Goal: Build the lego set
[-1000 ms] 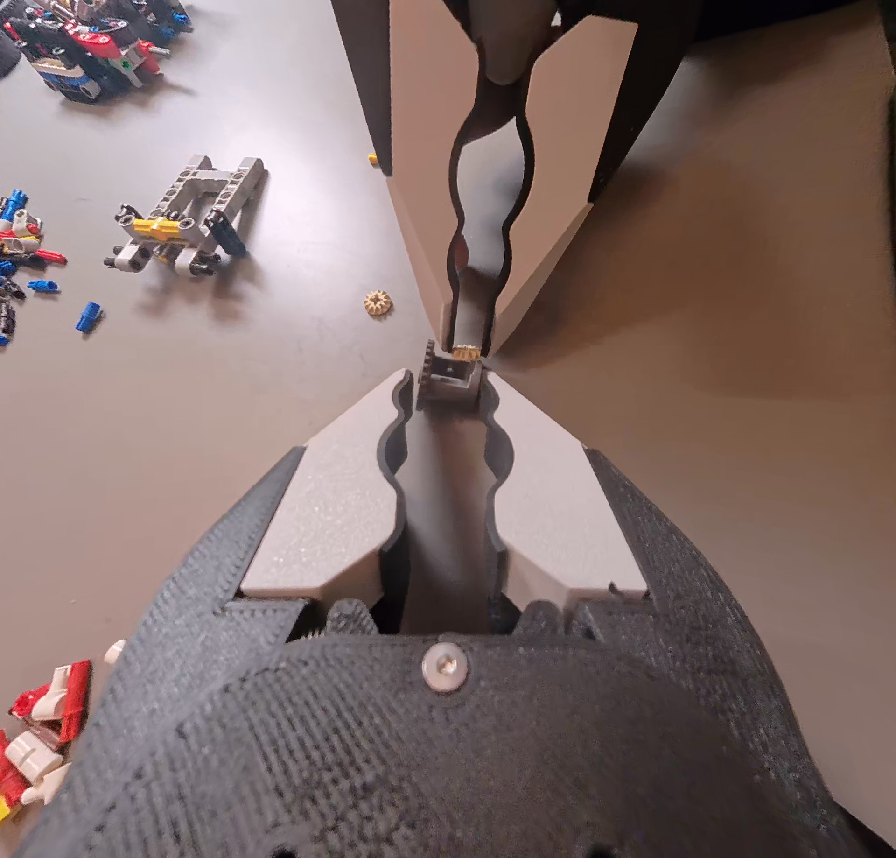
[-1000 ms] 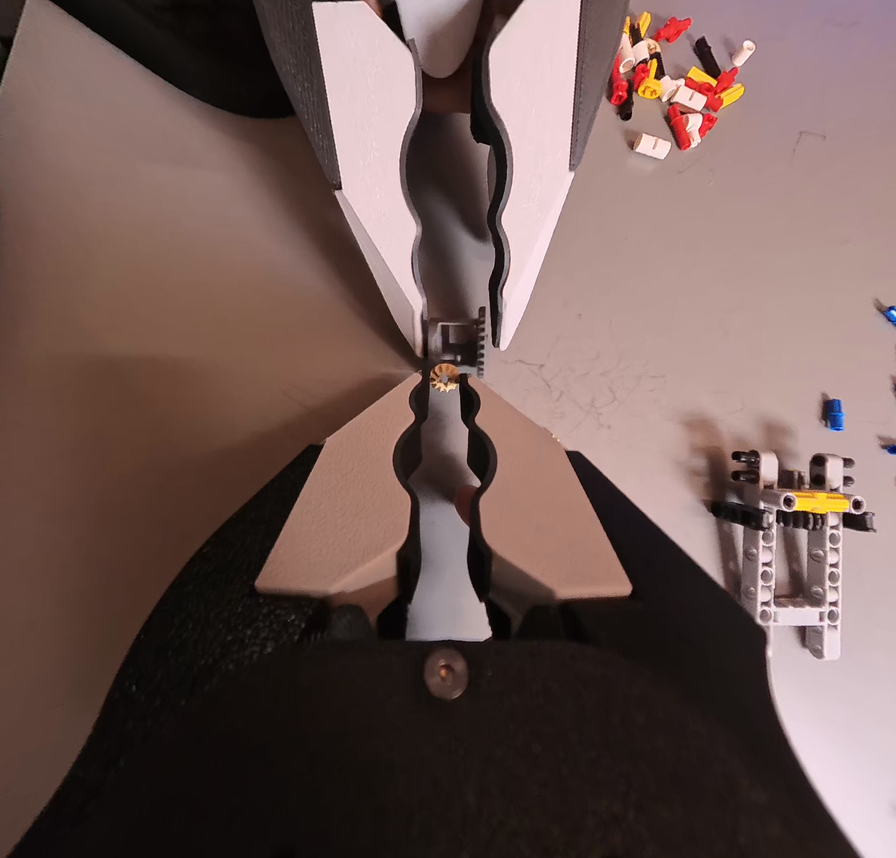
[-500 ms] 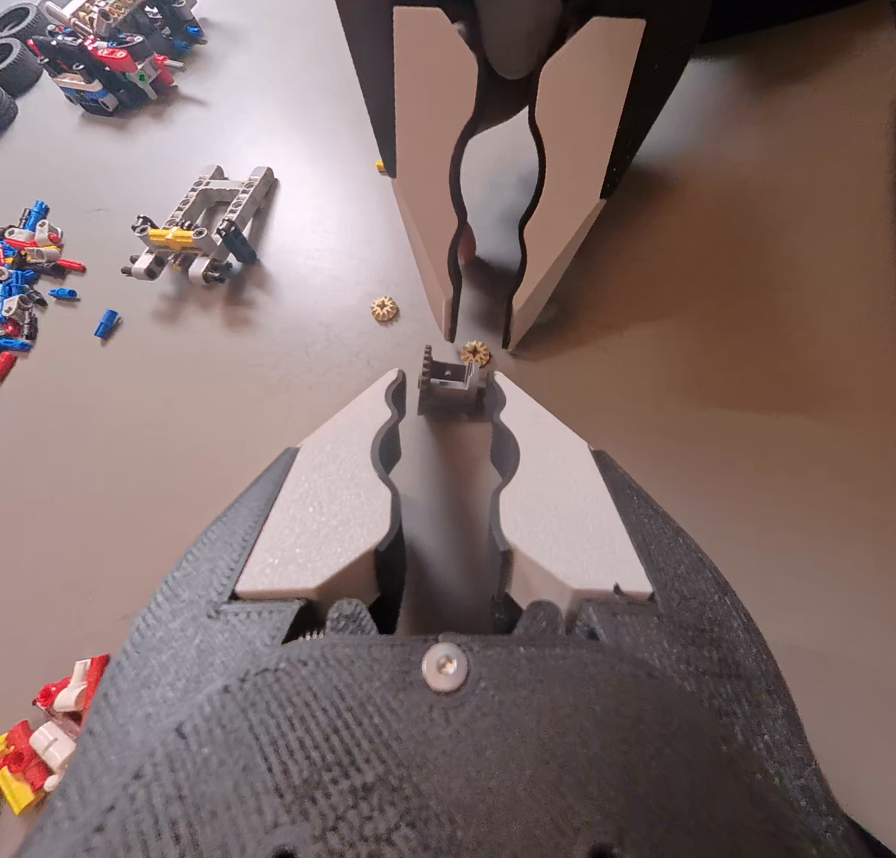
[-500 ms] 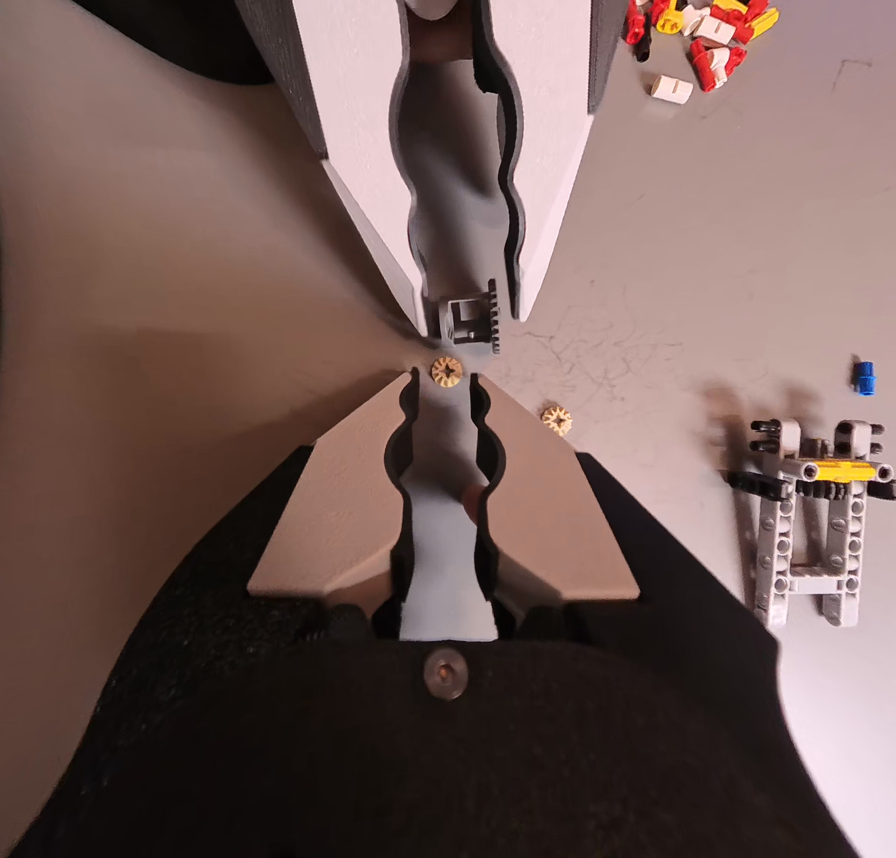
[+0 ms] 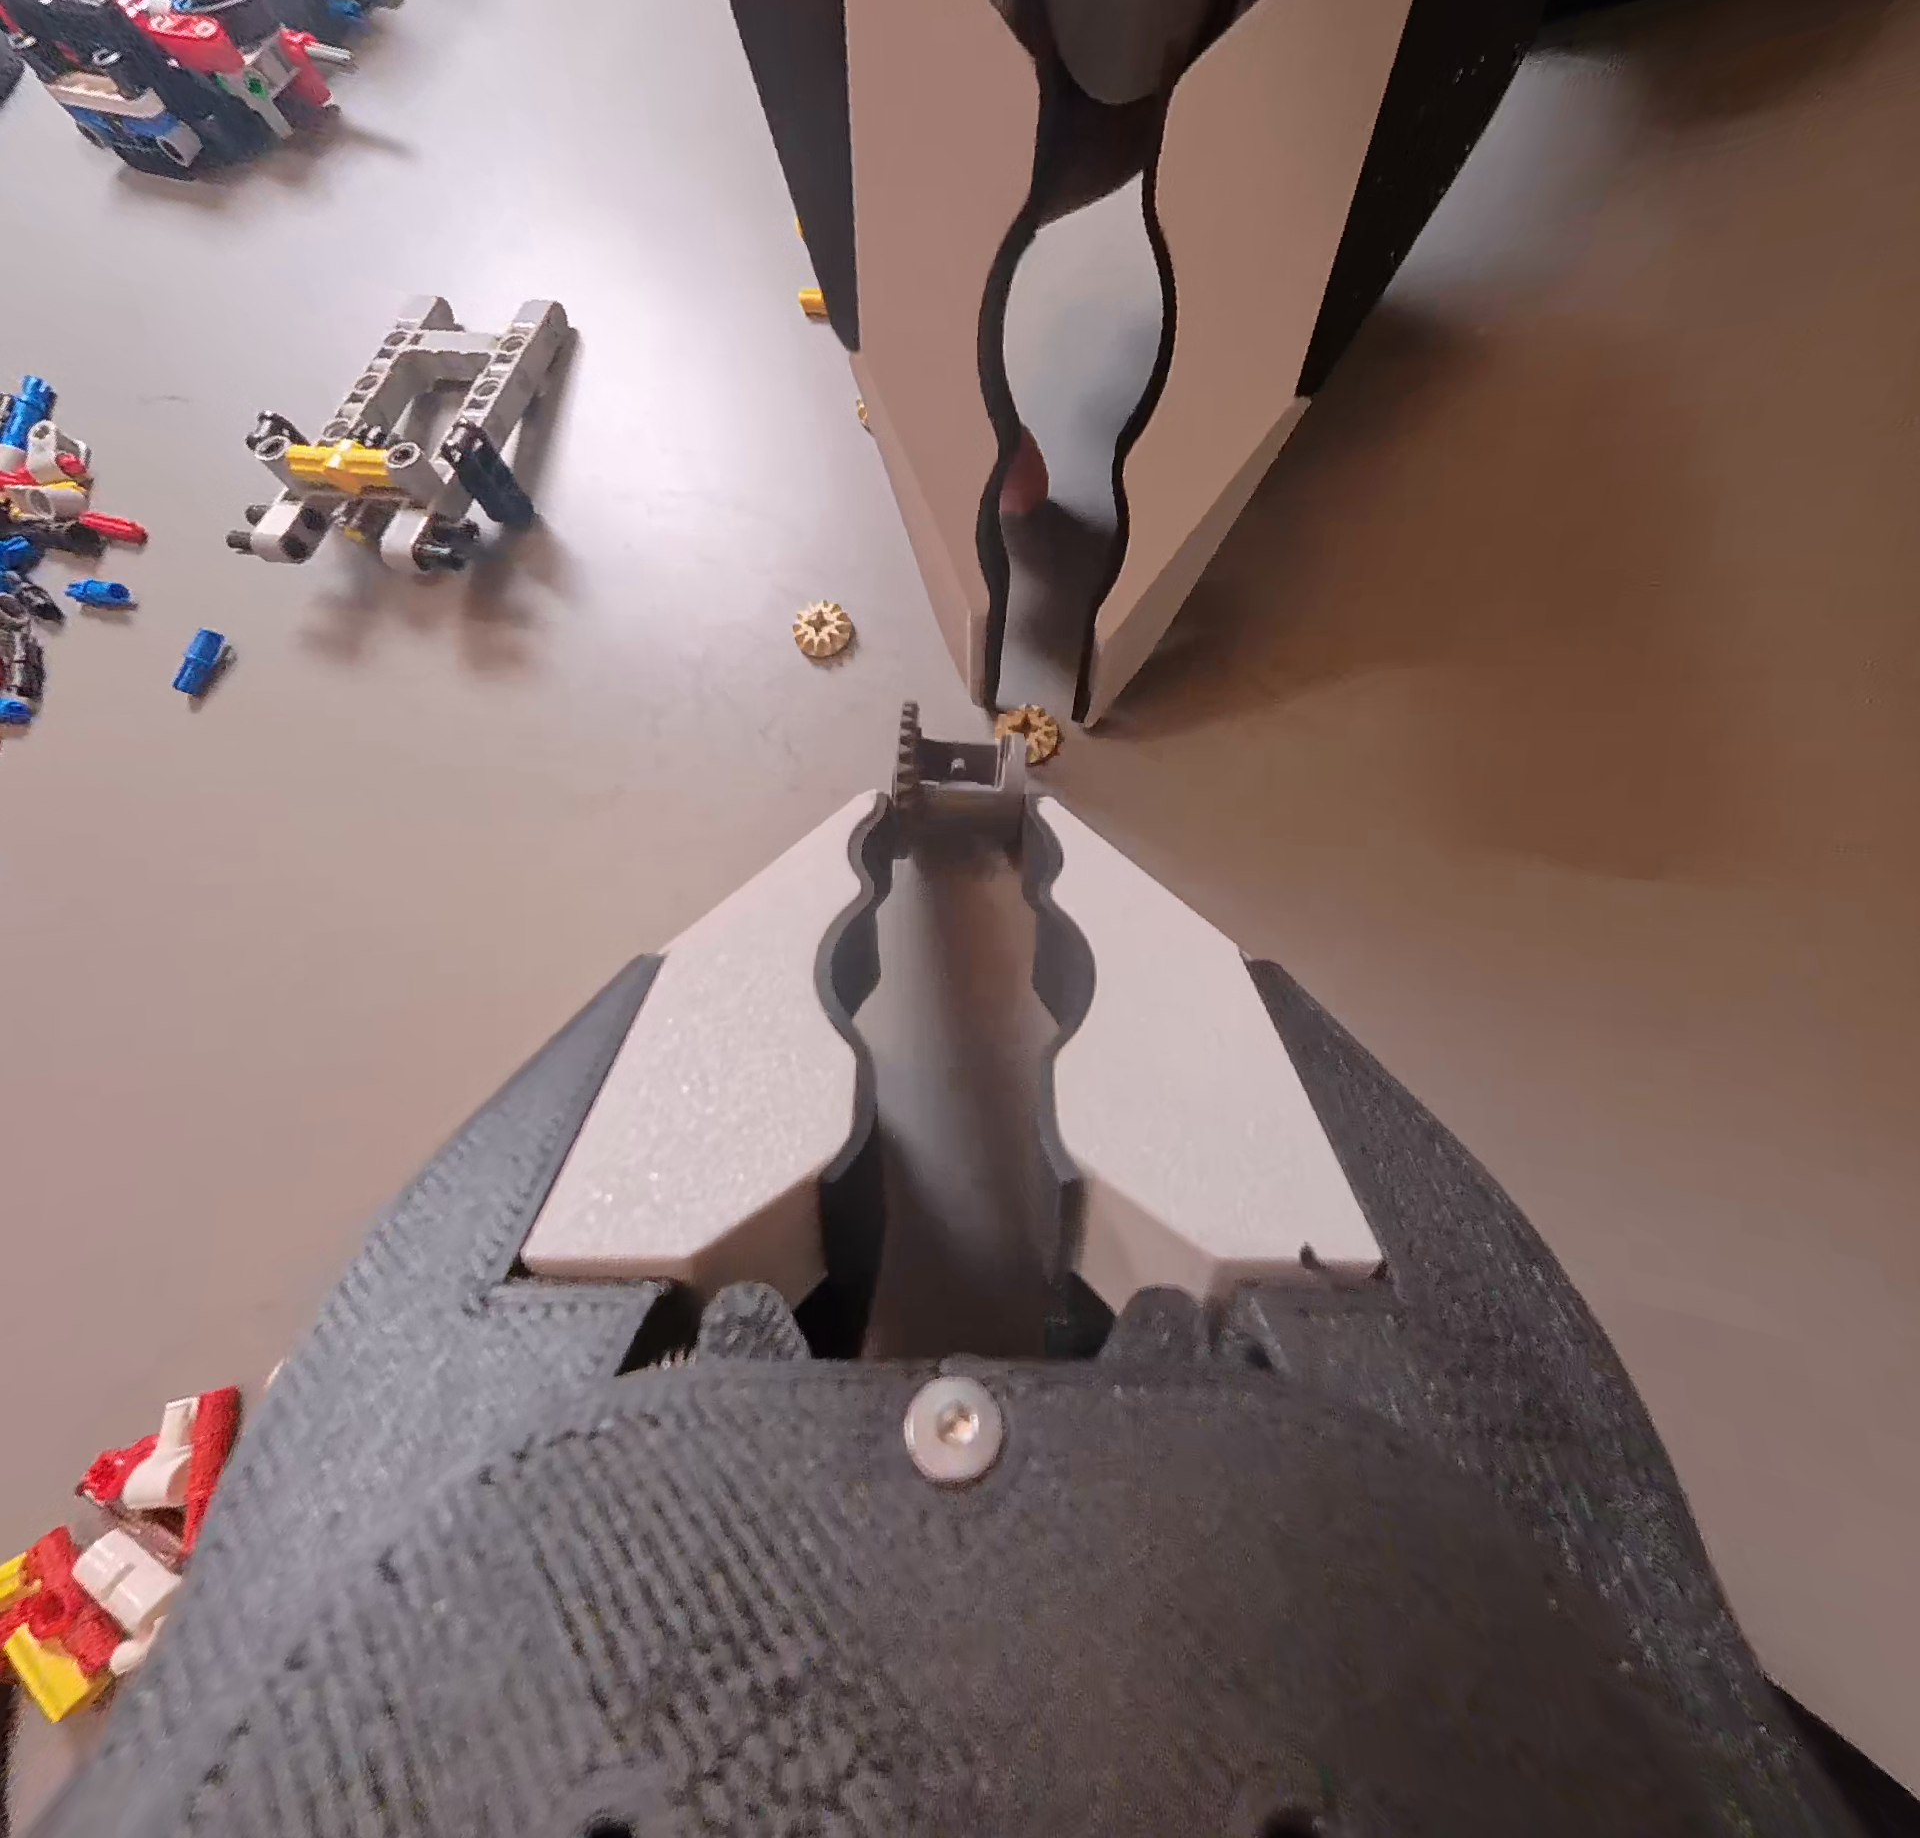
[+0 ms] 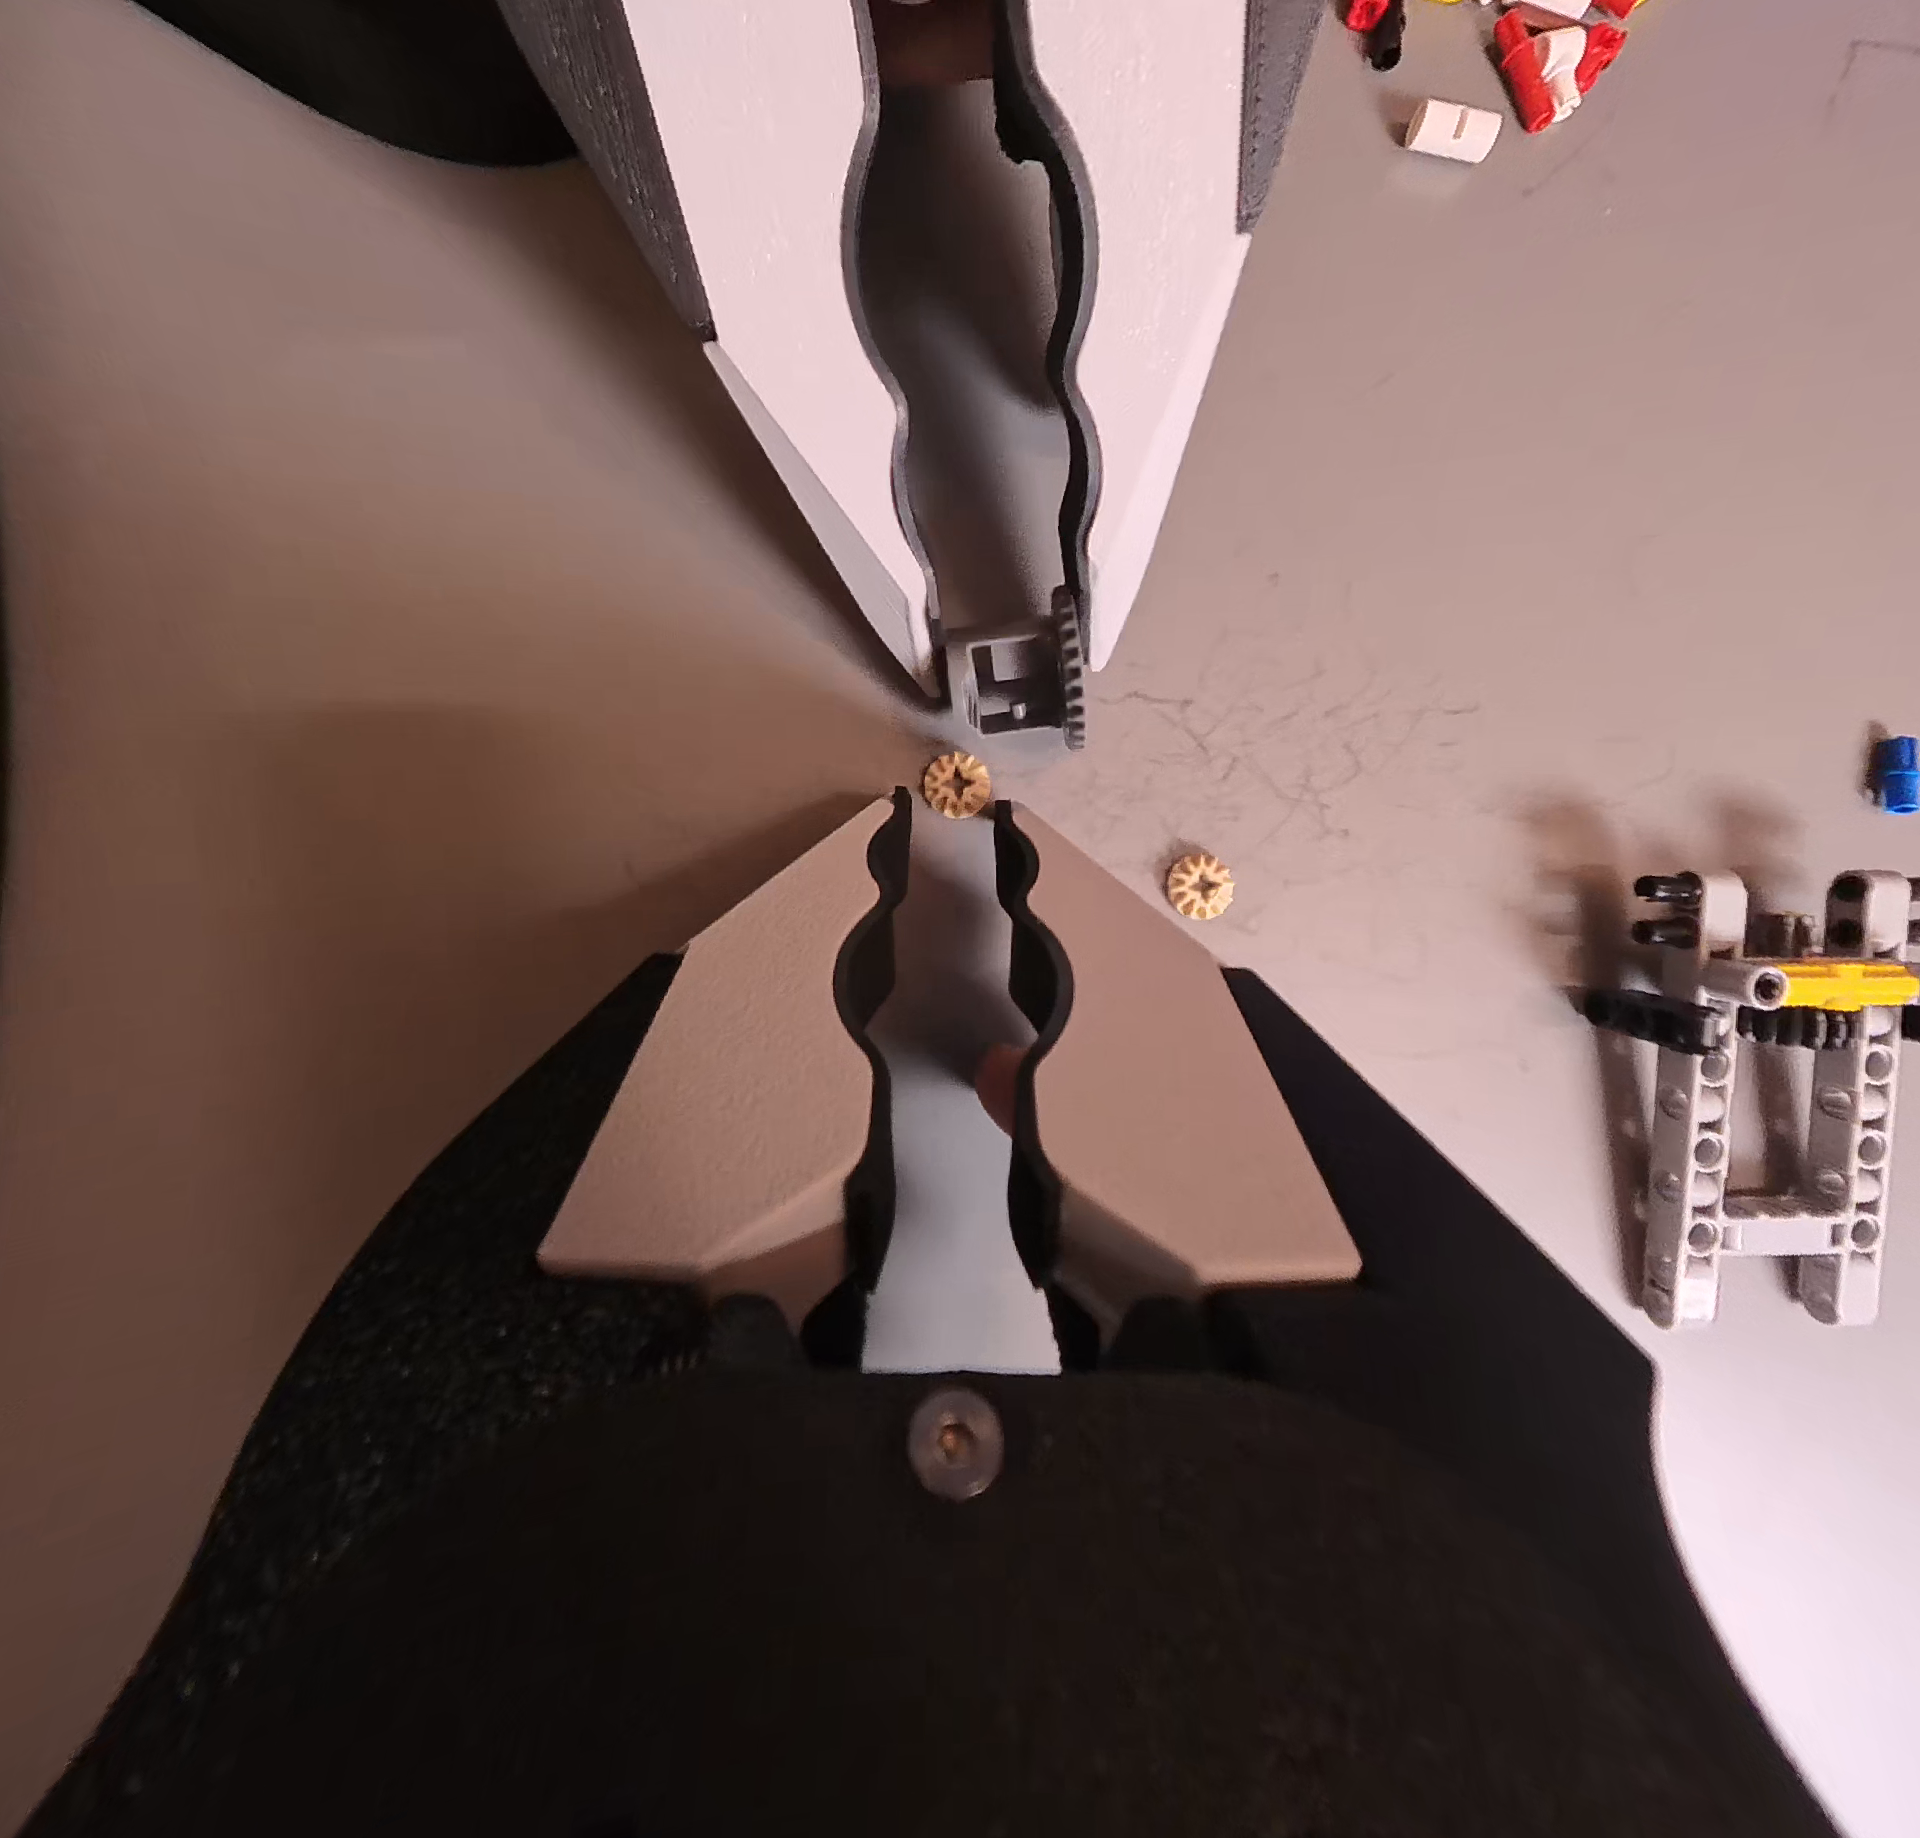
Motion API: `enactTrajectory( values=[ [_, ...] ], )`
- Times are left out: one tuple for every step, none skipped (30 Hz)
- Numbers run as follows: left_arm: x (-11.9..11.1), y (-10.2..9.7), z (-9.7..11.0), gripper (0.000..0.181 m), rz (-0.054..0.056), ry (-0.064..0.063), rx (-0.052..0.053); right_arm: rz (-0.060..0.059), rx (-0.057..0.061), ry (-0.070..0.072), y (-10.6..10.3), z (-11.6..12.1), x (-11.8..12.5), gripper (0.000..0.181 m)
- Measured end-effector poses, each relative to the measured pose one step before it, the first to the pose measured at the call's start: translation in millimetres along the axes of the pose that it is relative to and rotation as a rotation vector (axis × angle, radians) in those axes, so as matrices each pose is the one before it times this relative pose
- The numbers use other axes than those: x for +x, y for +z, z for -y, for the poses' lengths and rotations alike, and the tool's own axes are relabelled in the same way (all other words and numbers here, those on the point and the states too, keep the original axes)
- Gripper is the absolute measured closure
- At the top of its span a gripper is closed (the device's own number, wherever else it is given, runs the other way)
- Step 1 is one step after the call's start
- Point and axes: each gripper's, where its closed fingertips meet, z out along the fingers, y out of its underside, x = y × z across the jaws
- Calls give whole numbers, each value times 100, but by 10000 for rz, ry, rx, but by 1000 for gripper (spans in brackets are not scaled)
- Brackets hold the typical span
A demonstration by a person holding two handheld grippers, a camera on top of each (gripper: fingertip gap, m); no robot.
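My left gripper is shut on a small grey housing with a dark gear on its side, held low over the table. The housing also shows in the right wrist view, in the left gripper. My right gripper is open and faces it tip to tip. A tan gear lies flat on the table just ahead of its fingertips, not gripped. The same gear sits beside the housing, under the right gripper. A second tan gear lies loose nearby.
A grey beam frame with a yellow part lies to the side. A partly built model stands far left. Piles of small red, white, yellow and blue parts and a blue pin lie about. The grippers are tip to tip, or close to it.
My right gripper was shut on the tan gear against the housing. It opened and the gear now lies on the table. The right gripper has closed in on it again.
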Motion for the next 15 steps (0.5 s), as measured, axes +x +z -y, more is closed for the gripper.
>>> enactTrajectory(
  values=[
    [-20, -80, 77, 159, 1, -9, 38, -27, -7, 17, 55, 69, 15, 168],
    [-31, -104, 61, 159, 12, 0, 42, -35, -4, 2, 57, 57, 40, 168],
    [-64, -122, 59, 158, 33, 3, 41, -37, -6, 6, 50, 65, 30, 170],
    [-61, -128, 53, 158, 28, 0, 40, -27, -9, 9, 40, 32, 21, 172],
    [-52, -120, 44, 158, 8, -14, 42, -20, 3, -4, 23, 34, 6, 172],
    [3, -98, 38, 158, -20, -14, 40, -9, 2, -11, 1, 5, -2, 172],
    [3, -52, -8, 158, -10, -11, 14, -3, 5, -8, -7, 11, -3, 172],
    [-18, -9, -33, 158, 8, 2, -15, -7, 19, -7, 16, 30, 6, 172],
    [1, 25, -67, 158, 10, 14, -32, -35, 36, -2, 17, 39, 54, 172],
    [-6, 40, -31, 158, 13, 14, -18, -45, 35, -4, -10, 36, 83, 172],
    [10, 15, 11, 158, 2, 3, 12, -61, 49, -6, -51, 53, 127, 172],
    [23, 6, -2, 159, -18, -5, 8, -102, 97, 6, -107, 113, 229, 172],
    [21, -8, -12, 159, -22, -2, 11, -131, 120, 16, -138, 148, 297, 172],
    [47, -19, -15, 159, -40, 11, 18, -146, 149, 4, -163, 203, 312, 172],
    [109, -28, -8, 159, -75, 25, 30, -94, 183, -29, -150, 268, 199, 172]
  ],
)
